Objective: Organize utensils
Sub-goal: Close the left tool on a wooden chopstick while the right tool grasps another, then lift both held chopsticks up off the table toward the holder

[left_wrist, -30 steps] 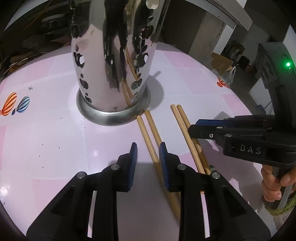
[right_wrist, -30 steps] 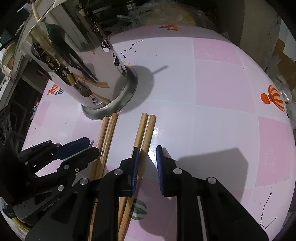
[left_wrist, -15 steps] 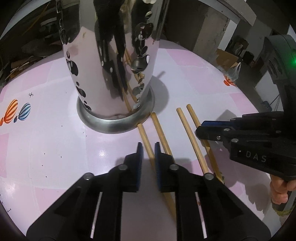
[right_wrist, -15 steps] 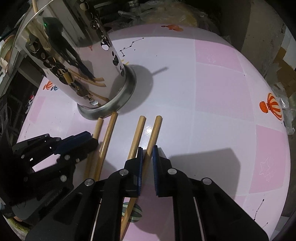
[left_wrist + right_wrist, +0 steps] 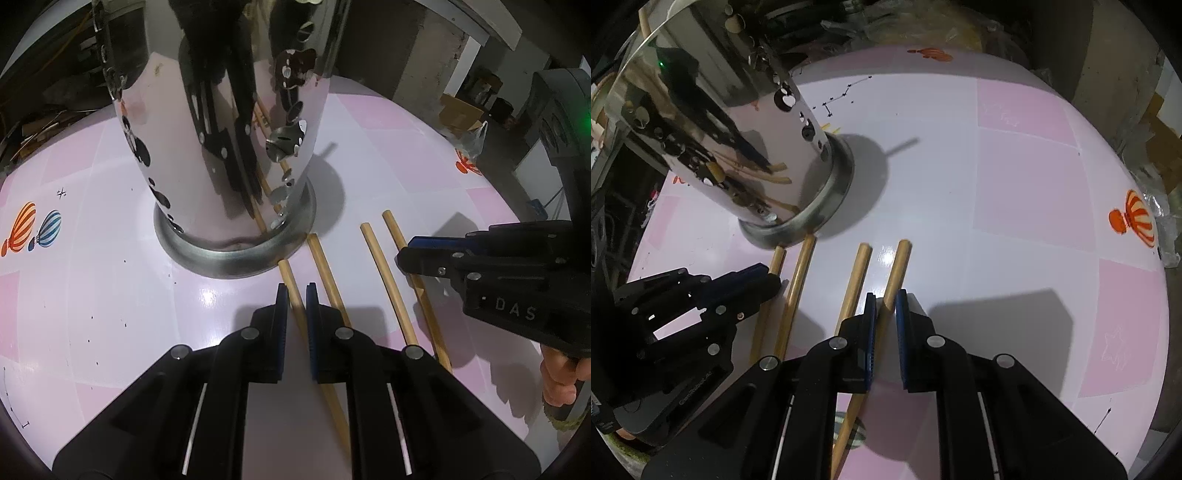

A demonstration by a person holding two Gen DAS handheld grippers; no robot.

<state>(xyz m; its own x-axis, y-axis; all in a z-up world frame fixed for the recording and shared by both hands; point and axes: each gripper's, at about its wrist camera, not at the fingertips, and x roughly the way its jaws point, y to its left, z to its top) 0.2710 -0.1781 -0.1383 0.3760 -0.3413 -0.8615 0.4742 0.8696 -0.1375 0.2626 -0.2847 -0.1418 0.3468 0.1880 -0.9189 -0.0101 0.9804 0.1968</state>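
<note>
Four smooth, round wooden chopsticks lie side by side on a glossy pink-and-white checked table [image 5: 110, 295]. The left gripper [image 5: 294, 295] has its ribbed blue pads [image 5: 281, 317] clamped on the leftmost chopstick [image 5: 290, 280], whose blunt tip shows just past the fingertips. The second chopstick [image 5: 327, 273] lies just to its right. The right gripper [image 5: 885, 302] has its own blue pads pinched on the rightmost chopstick [image 5: 897, 266]; the third chopstick [image 5: 857, 280] lies just left of it. Ahead of both grippers stands a tall, mirror-polished steel holder [image 5: 221, 147], cylindrical, pierced with round holes, on a flared brushed-metal base that the nearest chopstick tips almost touch.
</note>
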